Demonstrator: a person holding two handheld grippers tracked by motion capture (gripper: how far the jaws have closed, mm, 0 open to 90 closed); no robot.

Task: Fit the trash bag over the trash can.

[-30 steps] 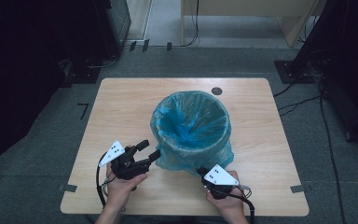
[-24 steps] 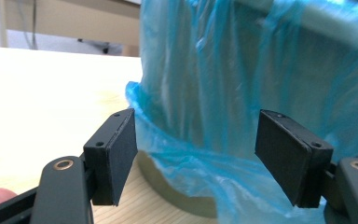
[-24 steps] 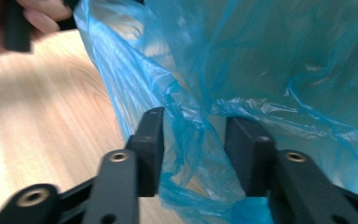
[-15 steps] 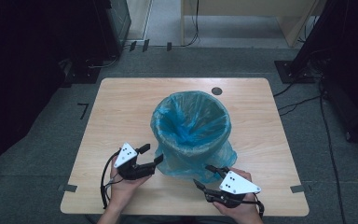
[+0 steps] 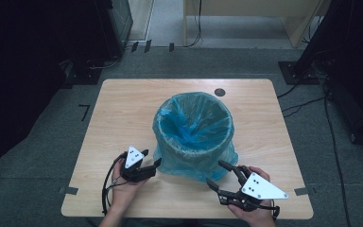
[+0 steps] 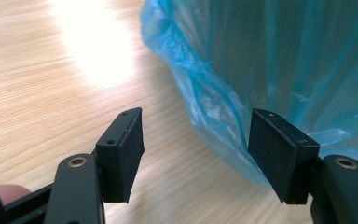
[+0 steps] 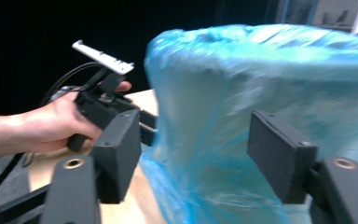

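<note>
Since half a second ago, I am swinging my right gripper (image 5: 223,176) out to the right and turning it, so its jaws are now spreading wide toward the near right side of the bin, while my left gripper (image 5: 151,158) is staying almost where it was at the near left side. Both of my grippers are standing open with nothing between the jaws. In the left gripper view, my left gripper (image 6: 196,149) is pointing at the loose hem of the blue bag (image 6: 279,70), whose folds are hanging down to the wooden table (image 6: 42,84); the right-hand pad is sitting just beside the plastic, though I cannot tell whether it is touching. In the right gripper view, my right gripper (image 7: 193,154) is framing the bag-covered side of the bin (image 7: 261,84), blurred, and my left hand (image 7: 56,123) is showing farther off holding the other gripper. From above, the bin (image 5: 192,137) is standing upright near the middle of the table (image 5: 123,109), lined with the blue bag (image 5: 191,163) folded over its rim.
</note>
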